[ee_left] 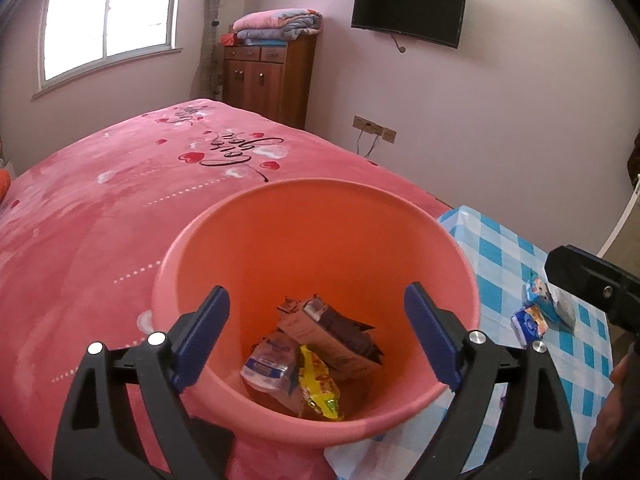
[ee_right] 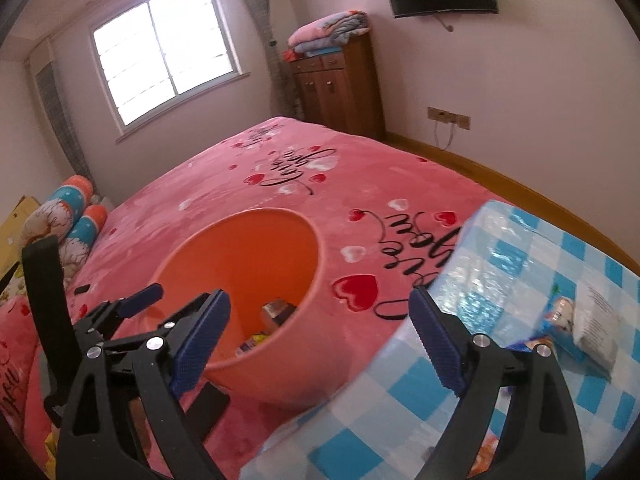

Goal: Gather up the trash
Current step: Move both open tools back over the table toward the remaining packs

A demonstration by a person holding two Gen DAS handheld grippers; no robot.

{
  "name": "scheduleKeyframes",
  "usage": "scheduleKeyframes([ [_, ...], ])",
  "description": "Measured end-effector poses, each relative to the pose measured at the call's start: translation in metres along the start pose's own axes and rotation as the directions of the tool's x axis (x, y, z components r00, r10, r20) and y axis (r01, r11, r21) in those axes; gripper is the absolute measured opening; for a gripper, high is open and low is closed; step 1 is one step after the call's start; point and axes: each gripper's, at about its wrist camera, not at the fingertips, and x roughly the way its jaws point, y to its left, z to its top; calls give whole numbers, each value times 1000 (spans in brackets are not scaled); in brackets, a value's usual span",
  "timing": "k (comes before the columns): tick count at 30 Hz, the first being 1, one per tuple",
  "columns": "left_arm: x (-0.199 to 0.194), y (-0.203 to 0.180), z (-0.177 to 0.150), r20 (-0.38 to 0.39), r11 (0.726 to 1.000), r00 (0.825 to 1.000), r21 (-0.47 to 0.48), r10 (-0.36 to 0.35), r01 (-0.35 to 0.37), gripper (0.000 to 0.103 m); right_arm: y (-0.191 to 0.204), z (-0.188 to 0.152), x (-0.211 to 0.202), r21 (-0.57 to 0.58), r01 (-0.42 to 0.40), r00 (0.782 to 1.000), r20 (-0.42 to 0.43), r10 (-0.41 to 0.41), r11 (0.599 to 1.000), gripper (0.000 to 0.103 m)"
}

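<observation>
The left claw (ee_left: 316,344) hangs released and empty just above the orange bucket (ee_left: 248,264), where a few wrappers (ee_left: 316,356) already lie at the bottom. The right claw (ee_right: 320,344) is also spread wide with nothing in it, over the near edge of the checked cloth (ee_right: 400,408). The remaining blue packets (ee_right: 576,328) lie farther on this cloth, to the right of the bucket, so I judge the right claw is the nearer one to reach them.
</observation>
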Motion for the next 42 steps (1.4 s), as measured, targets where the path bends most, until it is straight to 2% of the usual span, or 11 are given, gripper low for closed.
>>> scheduleKeyframes([
  [14, -12, -39, 1, 14, 997, 999, 66, -32, 31, 92, -45, -23, -34, 87, 74, 996, 48, -78, 993, 90],
  [26, -13, -77, -8, -8, 990, 997, 116, -77, 78, 93, -80, -45, -55, 143, 141, 986, 65, -152, 980, 91],
  [38, -10, -116, -27, -48, 974, 990, 181, -133, 140, 93, -116, -74, -72, 191, 227, 967, 70, -244, 955, 91],
  [42, -9, -131, -32, -41, 967, 992, 220, -122, 128, 95, -128, -83, -77, 213, 249, 961, 69, -269, 945, 91],
])
